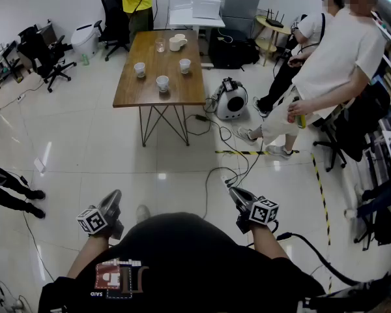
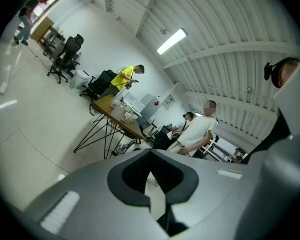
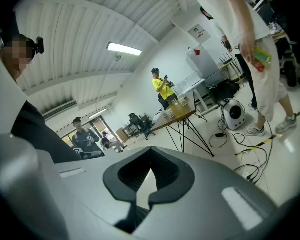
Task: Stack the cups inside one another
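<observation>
Both tongs low by the body, well apart from the table (image 1: 131, 91).
Left gripper (image 1: 113, 197): jaws together, nothing between.
Right gripper (image 1: 234, 192): jaws together, also empty.
Three cups (image 1: 163, 83) far ahead on the table's near half, spaced apart and unstacked. They stand upright, mouths up, long axis vertical.
Far cups (image 1: 178, 42) sit close together at the far end, a glass (image 1: 159, 45) beside them.

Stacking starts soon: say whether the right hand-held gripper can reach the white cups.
Probably not: the right hand-held gripper is at waist level; the white ceramic cups sit on a distant brown wooden table.
</observation>
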